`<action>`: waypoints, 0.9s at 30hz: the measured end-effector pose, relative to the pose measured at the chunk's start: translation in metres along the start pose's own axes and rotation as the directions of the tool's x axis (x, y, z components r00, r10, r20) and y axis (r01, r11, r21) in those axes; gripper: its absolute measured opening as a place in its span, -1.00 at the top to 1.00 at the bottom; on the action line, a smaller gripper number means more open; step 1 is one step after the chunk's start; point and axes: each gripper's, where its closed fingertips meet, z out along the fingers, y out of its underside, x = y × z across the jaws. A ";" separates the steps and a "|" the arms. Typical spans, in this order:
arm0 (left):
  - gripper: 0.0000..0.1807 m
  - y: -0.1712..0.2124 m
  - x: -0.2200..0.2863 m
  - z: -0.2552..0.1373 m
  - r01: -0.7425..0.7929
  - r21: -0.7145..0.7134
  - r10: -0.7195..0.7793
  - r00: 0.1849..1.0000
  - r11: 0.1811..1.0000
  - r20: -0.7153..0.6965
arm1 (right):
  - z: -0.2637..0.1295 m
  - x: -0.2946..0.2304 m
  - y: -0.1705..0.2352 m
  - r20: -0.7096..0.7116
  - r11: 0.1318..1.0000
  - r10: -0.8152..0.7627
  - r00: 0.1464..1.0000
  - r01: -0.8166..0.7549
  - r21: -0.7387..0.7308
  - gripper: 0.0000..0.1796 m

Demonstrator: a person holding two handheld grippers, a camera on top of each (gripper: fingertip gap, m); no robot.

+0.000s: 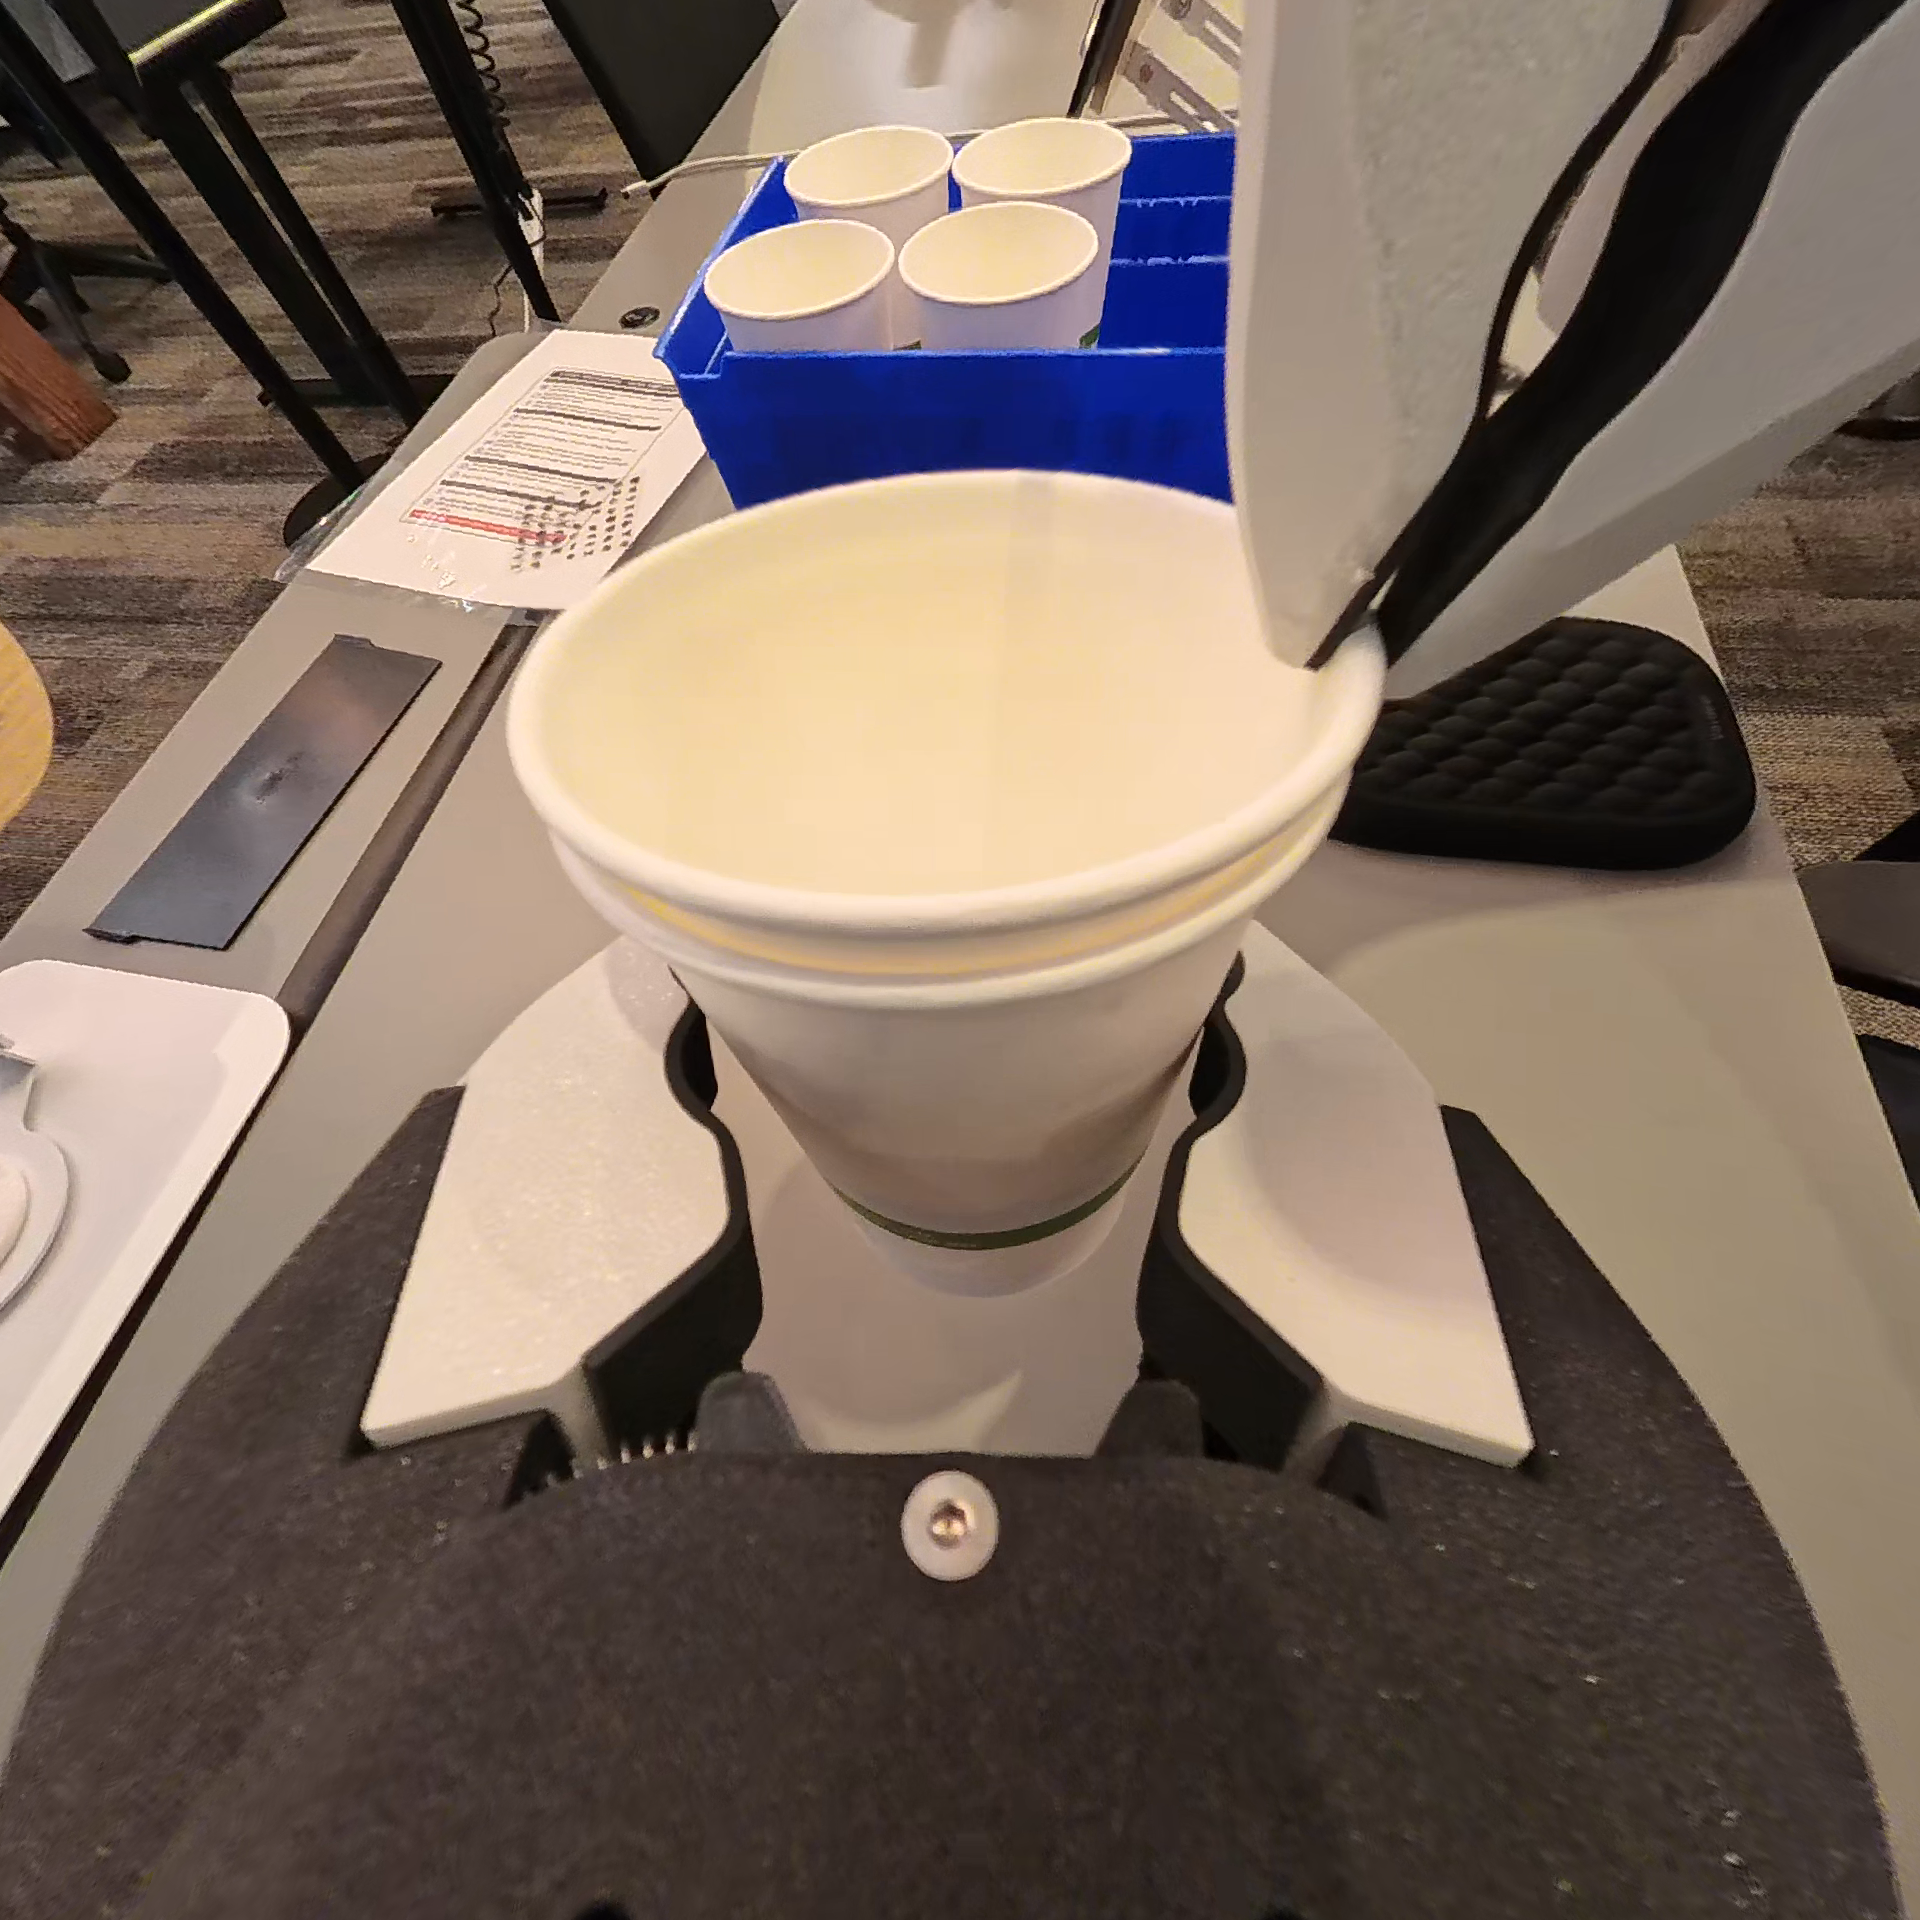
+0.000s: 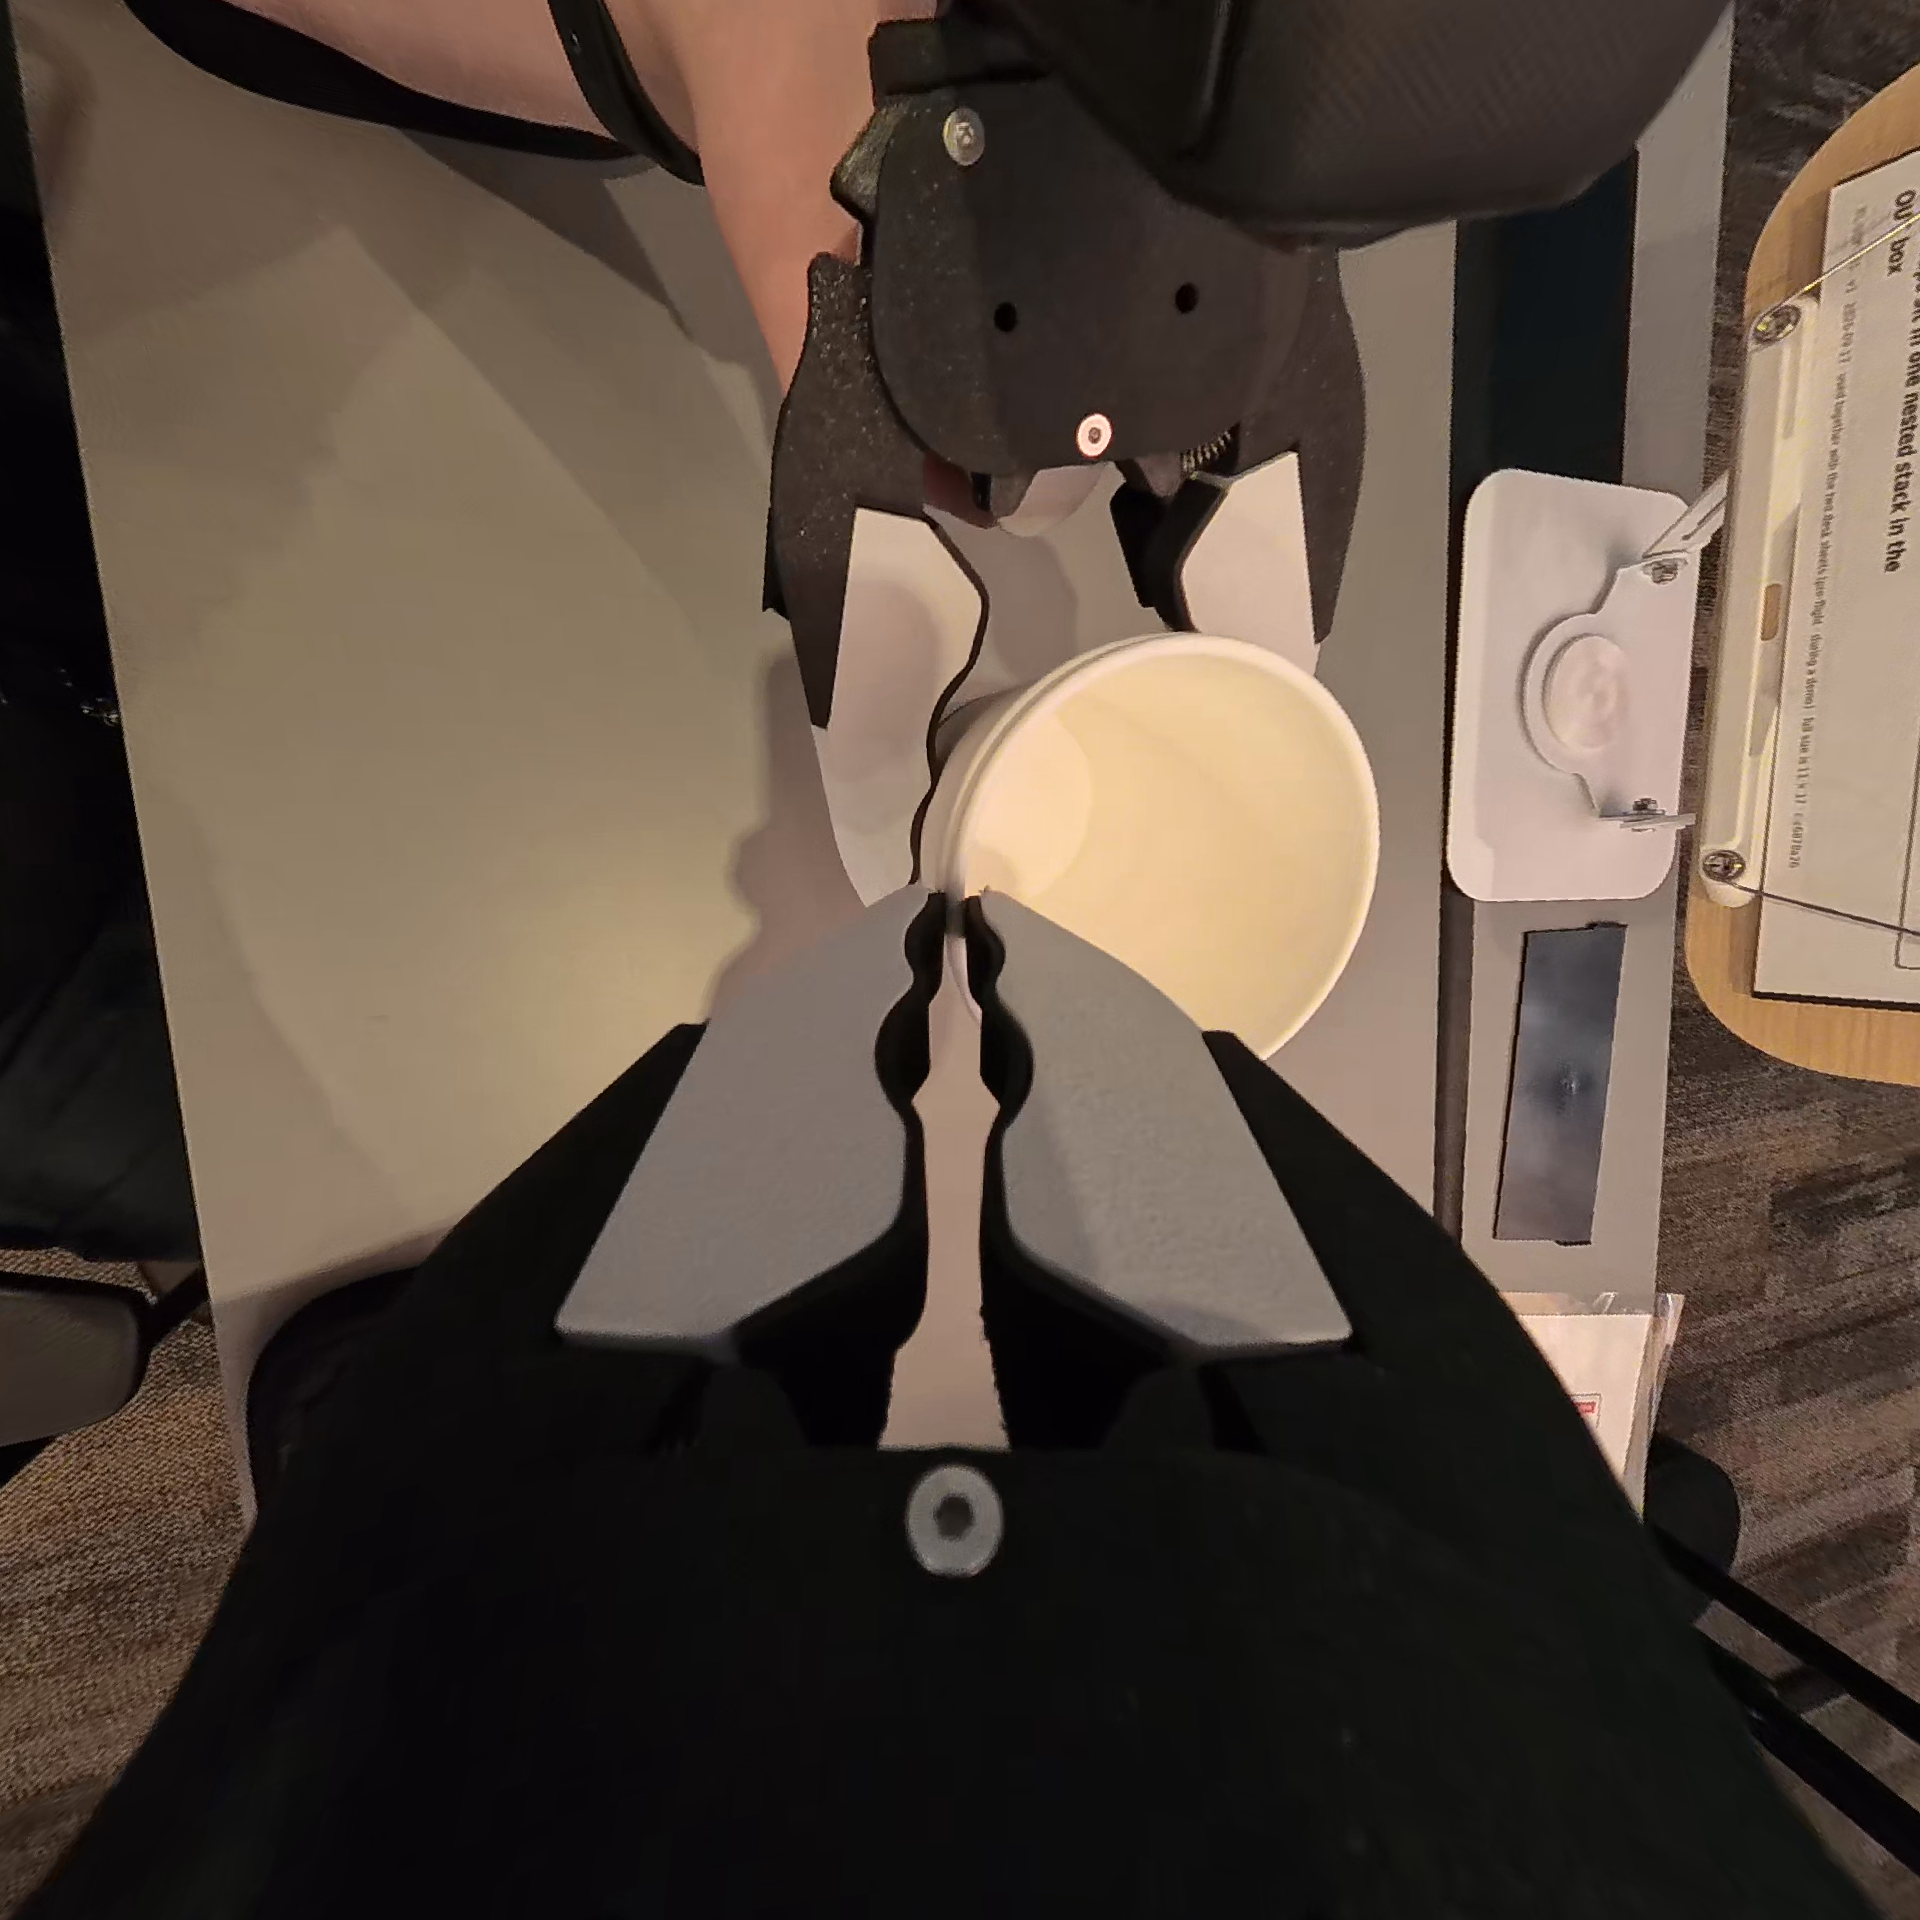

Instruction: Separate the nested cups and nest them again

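Right now your right gripper [image 2: 958, 902] has its fingers pressed nearly together on the rim of the inner cup [image 1: 935, 727], one fingertip inside the wall and one outside. Your left gripper [image 1: 956, 1060] clamps the outer cup [image 1: 956, 1101] low on its body, holding the nested pair above the grey table [image 1: 1507, 1039]. The two rims sit just apart, so the cups look barely started on separating.

Risk from here, as I judge it: the rim pinch is thin, and a tilted pull could let the paper slip out or crease. Squeeze the left fingers harder and the outer wall may bind on the inner cup, so both lift together.

Beyond, four more cups [image 1: 894, 239] stand in a blue bin [image 1: 935, 426], with a black pad [image 1: 1558, 748] to the right
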 end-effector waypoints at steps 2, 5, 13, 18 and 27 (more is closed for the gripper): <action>0.00 0.000 0.000 -0.001 -0.002 -0.001 0.002 1.000 1.000 -0.001 | -0.003 0.000 -0.001 0.000 1.000 0.002 1.000 -0.002 0.005 0.96; 0.00 0.004 -0.002 0.000 -0.017 -0.023 0.017 1.000 1.000 0.014 | -0.011 0.003 -0.006 -0.011 1.000 0.004 1.000 -0.004 0.023 0.97; 0.00 0.009 -0.004 0.005 -0.005 -0.040 0.005 1.000 0.999 0.012 | -0.065 0.021 -0.011 -0.130 0.998 0.029 0.991 -0.022 0.059 0.97; 0.00 0.018 -0.007 0.010 0.004 -0.070 -0.003 1.000 0.998 0.018 | -0.107 0.026 0.001 -0.222 0.995 0.080 0.972 -0.064 0.078 0.97; 0.00 0.022 -0.012 0.012 0.014 -0.084 -0.012 1.000 0.996 0.027 | -0.201 0.025 0.152 -0.500 0.906 0.321 0.804 -0.415 -0.086 0.97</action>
